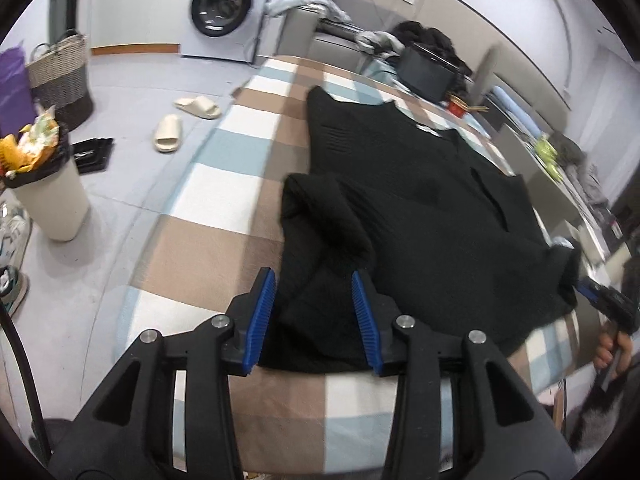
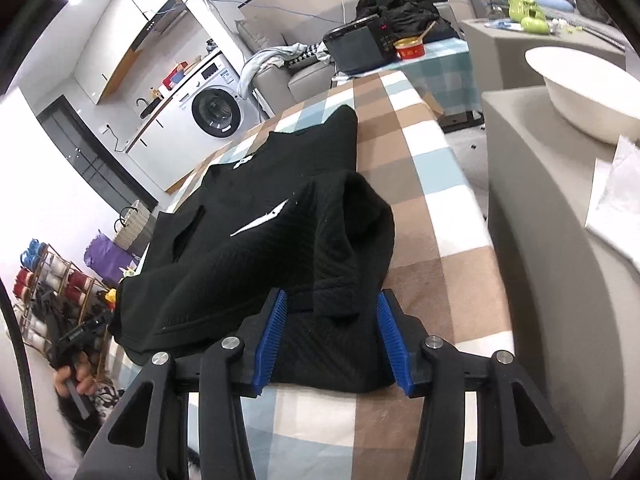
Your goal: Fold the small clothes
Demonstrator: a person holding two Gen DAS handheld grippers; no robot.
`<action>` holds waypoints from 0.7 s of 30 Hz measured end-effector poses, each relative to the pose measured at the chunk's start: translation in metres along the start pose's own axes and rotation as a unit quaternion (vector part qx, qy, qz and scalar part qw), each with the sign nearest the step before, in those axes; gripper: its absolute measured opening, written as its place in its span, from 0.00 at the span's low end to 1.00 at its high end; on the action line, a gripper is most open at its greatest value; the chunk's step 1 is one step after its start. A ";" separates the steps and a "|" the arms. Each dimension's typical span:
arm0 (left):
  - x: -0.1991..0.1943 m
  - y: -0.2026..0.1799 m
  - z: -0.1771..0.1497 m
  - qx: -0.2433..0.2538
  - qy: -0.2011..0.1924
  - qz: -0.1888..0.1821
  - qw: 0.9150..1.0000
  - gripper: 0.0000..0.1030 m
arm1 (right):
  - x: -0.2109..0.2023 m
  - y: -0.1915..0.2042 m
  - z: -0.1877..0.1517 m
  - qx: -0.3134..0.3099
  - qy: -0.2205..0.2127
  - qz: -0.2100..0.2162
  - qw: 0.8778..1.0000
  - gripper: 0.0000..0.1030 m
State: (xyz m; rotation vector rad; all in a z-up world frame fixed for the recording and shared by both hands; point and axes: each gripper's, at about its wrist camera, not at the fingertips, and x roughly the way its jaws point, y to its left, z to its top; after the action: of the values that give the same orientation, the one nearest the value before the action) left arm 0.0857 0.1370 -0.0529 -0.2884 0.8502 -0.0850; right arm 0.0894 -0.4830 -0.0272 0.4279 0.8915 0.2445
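A black knit top (image 1: 420, 208) lies flat on a checked blanket (image 1: 224, 208), with both sleeves folded in over its body. My left gripper (image 1: 314, 300) is open, its blue pads on either side of the near left corner of the top. My right gripper (image 2: 332, 320) is open around the near right corner of the same top (image 2: 256, 216), with the folded sleeve (image 2: 360, 216) just ahead of it. The right gripper also shows in the left wrist view (image 1: 600, 296) at the top's far edge. The left gripper shows in the right wrist view (image 2: 84, 332), held in a hand.
The blanket (image 2: 432, 184) covers a narrow table. On the left are a full white bin (image 1: 48, 192), slippers (image 1: 168, 132), a basket (image 1: 60, 72) and a washing machine (image 1: 224, 8). On the right are a grey cabinet (image 2: 540, 220) with a white bowl (image 2: 580, 88), and a dark box (image 2: 356, 48) at the far end.
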 end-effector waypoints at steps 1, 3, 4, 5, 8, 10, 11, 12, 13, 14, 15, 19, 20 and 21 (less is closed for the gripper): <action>-0.002 -0.003 -0.001 0.005 -0.001 -0.003 1.000 0.35 | 0.000 -0.001 0.000 -0.003 0.001 -0.001 1.000 0.47; -0.006 -0.007 -0.003 0.012 -0.001 -0.008 1.000 0.39 | -0.002 0.002 -0.003 -0.012 0.004 0.002 1.000 0.47; -0.005 -0.009 -0.005 0.014 0.003 -0.011 1.000 0.43 | -0.003 0.003 -0.004 -0.015 0.006 0.001 1.000 0.47; -0.004 -0.011 -0.006 0.017 0.010 -0.014 1.000 0.43 | -0.003 0.004 -0.004 -0.019 0.008 0.000 1.000 0.47; 0.003 -0.017 -0.010 0.034 0.010 0.017 0.999 0.43 | -0.004 0.007 -0.005 -0.027 0.008 0.000 1.000 0.47; 0.008 -0.015 -0.010 0.026 -0.001 0.049 0.998 0.12 | -0.002 0.008 -0.006 -0.029 0.009 0.001 1.000 0.47; 0.006 -0.012 -0.010 0.019 -0.007 0.057 0.998 0.08 | -0.001 0.008 -0.007 -0.028 0.011 -0.001 1.000 0.47; 0.001 -0.009 -0.010 0.013 -0.015 0.048 0.999 0.04 | 0.000 0.008 -0.007 -0.027 0.014 -0.006 1.000 0.47; -0.007 -0.008 -0.009 0.012 -0.026 0.035 0.999 0.03 | -0.002 0.007 -0.007 -0.027 0.013 -0.007 1.000 0.47; -0.017 -0.008 -0.008 0.013 -0.037 0.031 0.999 0.03 | -0.004 0.007 -0.007 -0.026 0.011 -0.006 1.000 0.47; -0.028 -0.007 -0.006 0.012 -0.048 0.025 0.998 0.03 | -0.008 0.007 -0.007 -0.026 0.005 -0.001 1.000 0.47; -0.045 0.001 0.000 -0.011 -0.057 0.002 0.998 0.03 | -0.009 0.007 -0.007 -0.020 0.006 0.022 1.000 0.47; -0.044 0.004 0.000 -0.018 -0.053 -0.003 0.998 0.03 | -0.008 0.008 -0.007 -0.021 0.011 0.026 0.999 0.48; -0.044 0.008 0.000 -0.029 -0.045 -0.012 0.998 0.03 | -0.005 0.008 -0.008 -0.021 0.022 0.032 0.999 0.48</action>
State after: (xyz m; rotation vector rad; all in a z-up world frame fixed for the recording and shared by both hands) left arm 0.0563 0.1528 -0.0237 -0.3548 0.7602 -0.0686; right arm 0.0794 -0.4755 -0.0246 0.4144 0.9150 0.3309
